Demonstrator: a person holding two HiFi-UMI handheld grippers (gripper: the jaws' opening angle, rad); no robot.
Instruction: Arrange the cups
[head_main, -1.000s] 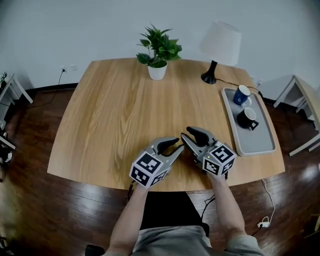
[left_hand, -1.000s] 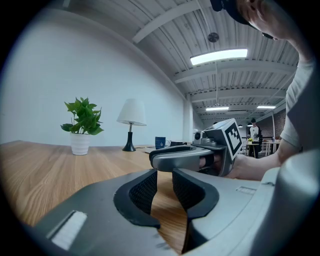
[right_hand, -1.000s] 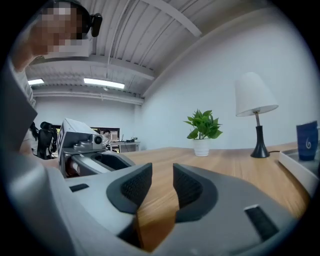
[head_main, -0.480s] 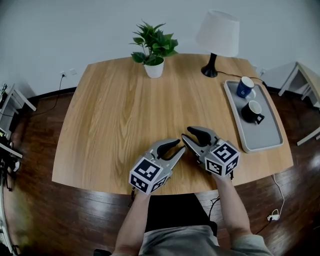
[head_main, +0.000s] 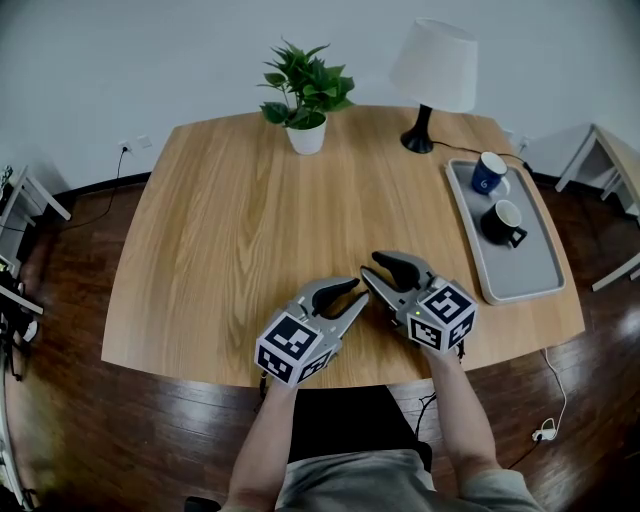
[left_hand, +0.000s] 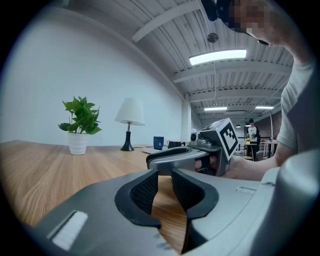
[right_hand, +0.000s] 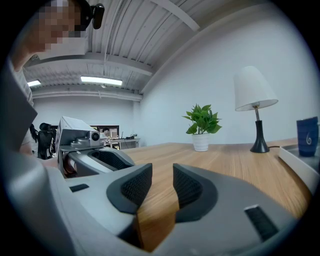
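Note:
A blue cup (head_main: 487, 172) and a black cup (head_main: 500, 222) stand upright on a grey tray (head_main: 528, 275) at the table's right side. Both grippers rest side by side near the table's front edge, well left of the tray. My left gripper (head_main: 358, 292) holds nothing and its jaws are closing slightly; a gap still shows between its pads (left_hand: 165, 185). My right gripper (head_main: 370, 267) is open with bare wood showing between its pads (right_hand: 162, 187). In the right gripper view the blue cup (right_hand: 307, 136) stands at the far right edge.
A potted plant (head_main: 305, 95) and a white table lamp (head_main: 432, 75) stand at the back of the wooden table (head_main: 230, 230). The lamp's cable runs behind the tray. A pale side table (head_main: 610, 165) stands beyond the right edge.
The head view has shifted a little, so the table sits slightly differently in frame. The grippers and both cups have kept their places.

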